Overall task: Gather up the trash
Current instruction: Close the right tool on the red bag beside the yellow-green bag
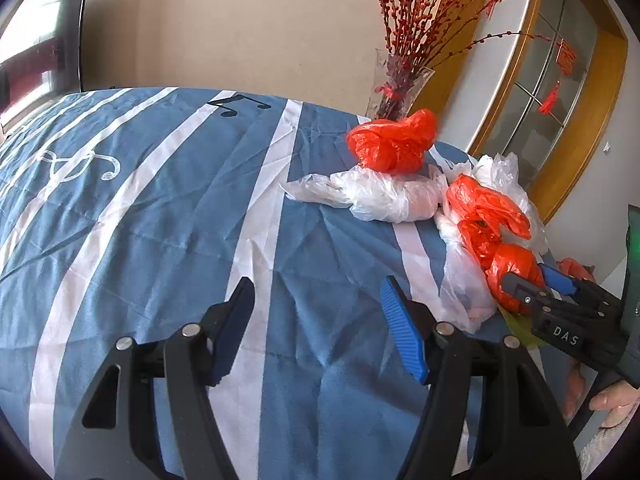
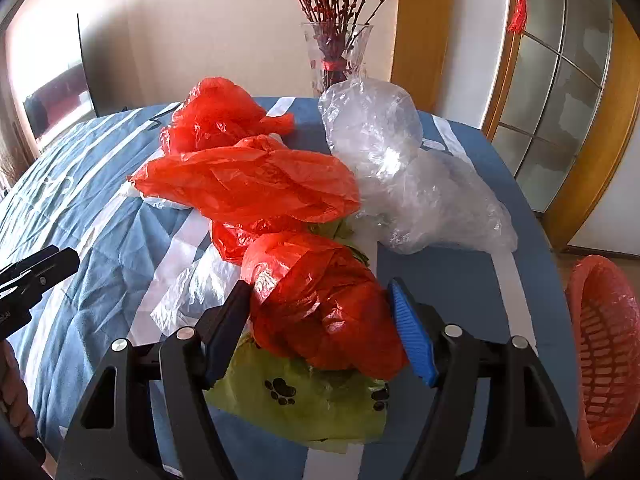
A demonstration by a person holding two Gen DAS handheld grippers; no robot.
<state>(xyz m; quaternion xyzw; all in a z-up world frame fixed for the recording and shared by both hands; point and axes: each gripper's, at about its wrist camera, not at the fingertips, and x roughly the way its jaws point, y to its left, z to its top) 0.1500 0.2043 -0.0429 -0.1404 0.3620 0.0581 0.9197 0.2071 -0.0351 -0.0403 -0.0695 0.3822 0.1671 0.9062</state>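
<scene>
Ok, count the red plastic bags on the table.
3: far red bag near the vase, flattened red bag mid-table, nearest red bag between the right gripper fingers. The red scrap under the flattened one may be a fourth.

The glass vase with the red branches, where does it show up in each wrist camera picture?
Left wrist view: the glass vase stands upper right of centre, at the table's far edge, just behind the far red bag.
Right wrist view: the vase is at top centre, behind the clear bag.
Shared landmark: the wood-framed glass door to its right.
</scene>
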